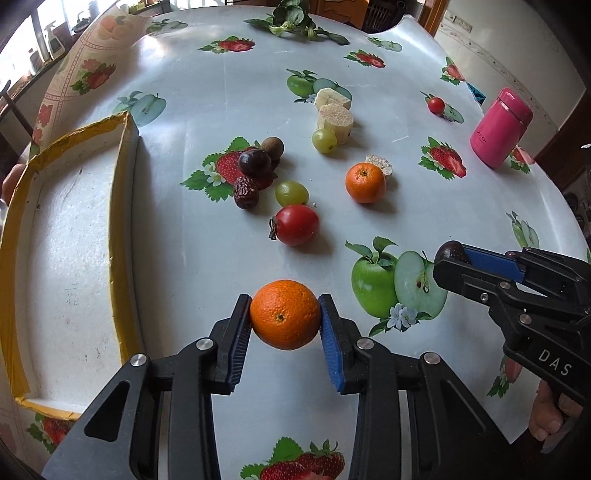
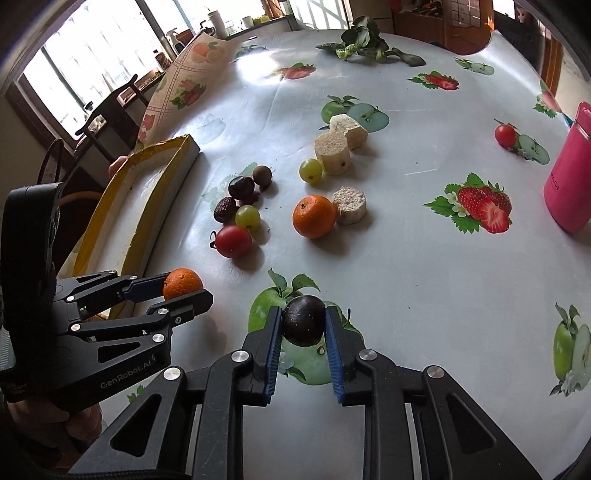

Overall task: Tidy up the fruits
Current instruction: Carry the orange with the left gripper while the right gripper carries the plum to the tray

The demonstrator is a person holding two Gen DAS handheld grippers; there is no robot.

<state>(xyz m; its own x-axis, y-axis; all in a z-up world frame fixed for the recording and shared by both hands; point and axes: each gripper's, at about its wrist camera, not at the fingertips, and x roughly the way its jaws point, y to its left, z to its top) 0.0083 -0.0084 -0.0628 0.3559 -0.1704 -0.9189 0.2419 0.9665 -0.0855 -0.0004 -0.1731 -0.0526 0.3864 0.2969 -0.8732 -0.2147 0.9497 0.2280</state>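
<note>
My left gripper (image 1: pixel 285 320) is shut on an orange mandarin (image 1: pixel 285 319) and holds it above the table, right of the white foam tray (image 1: pixel 66 236) with yellow rim. It also shows in the right wrist view (image 2: pixel 184 288). My right gripper (image 2: pixel 303 326) is shut on a dark plum (image 2: pixel 303 325); it shows in the left wrist view (image 1: pixel 452 254) at right. On the table lie a second mandarin (image 1: pixel 365 182), a red tomato (image 1: pixel 296 225), green grapes (image 1: pixel 291 193), a red date (image 1: pixel 245 192) and dark fruits (image 1: pixel 255 162).
Pale cut stem pieces (image 1: pixel 334 118) and another grape (image 1: pixel 324 140) lie farther back. A small tomato (image 1: pixel 436 105) and a pink flask (image 1: pixel 500 127) stand at the right. Leafy greens (image 1: pixel 291 18) lie at the far edge. The tablecloth has printed fruit pictures.
</note>
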